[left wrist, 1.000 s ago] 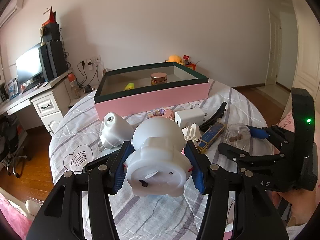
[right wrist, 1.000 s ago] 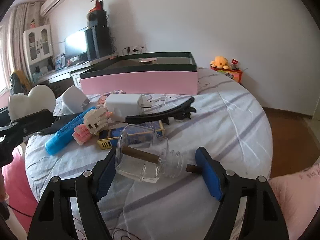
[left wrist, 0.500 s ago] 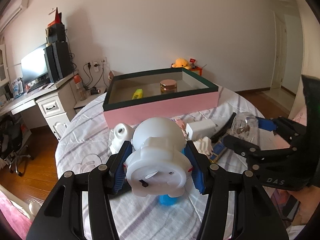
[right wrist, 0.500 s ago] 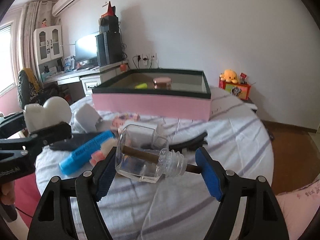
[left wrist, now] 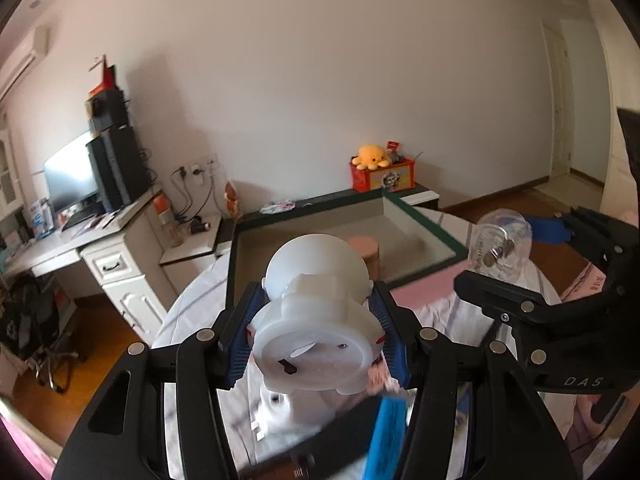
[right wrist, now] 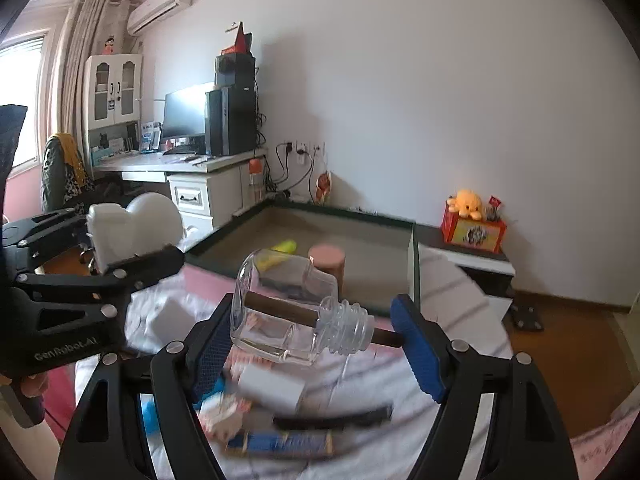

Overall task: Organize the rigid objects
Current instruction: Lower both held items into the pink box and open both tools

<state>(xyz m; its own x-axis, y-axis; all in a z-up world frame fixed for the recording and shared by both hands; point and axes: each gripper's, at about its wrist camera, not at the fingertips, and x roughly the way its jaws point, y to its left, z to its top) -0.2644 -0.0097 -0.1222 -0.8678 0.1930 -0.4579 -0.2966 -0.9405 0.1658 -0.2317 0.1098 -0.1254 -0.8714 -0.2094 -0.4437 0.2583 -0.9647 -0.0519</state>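
Observation:
My left gripper [left wrist: 316, 340] is shut on a white round-headed toy figure [left wrist: 316, 312], held high above the table; it also shows in the right wrist view [right wrist: 132, 228]. My right gripper [right wrist: 316, 344] is shut on a clear glass bottle [right wrist: 292, 316] lying sideways, with a brown stick through its neck; the bottle also shows in the left wrist view [left wrist: 500, 248]. Ahead lies a pink box with a dark green rim [right wrist: 400, 224], holding a copper-lidded jar [right wrist: 326, 260] and a yellow item [right wrist: 282, 247].
Below the grippers the round striped table [right wrist: 360, 376] holds a white charger block [right wrist: 272, 388], a black hair clip [right wrist: 332, 418], a blue marker [left wrist: 386, 432] and a white plug [left wrist: 276, 408]. A desk with a monitor [right wrist: 184, 116] stands left. A red box with a yellow plush [right wrist: 472, 224] sits right.
Both grippers have risen and moved forward toward the box with their objects still held. The table items have dropped low in view and the box interior has come closer.

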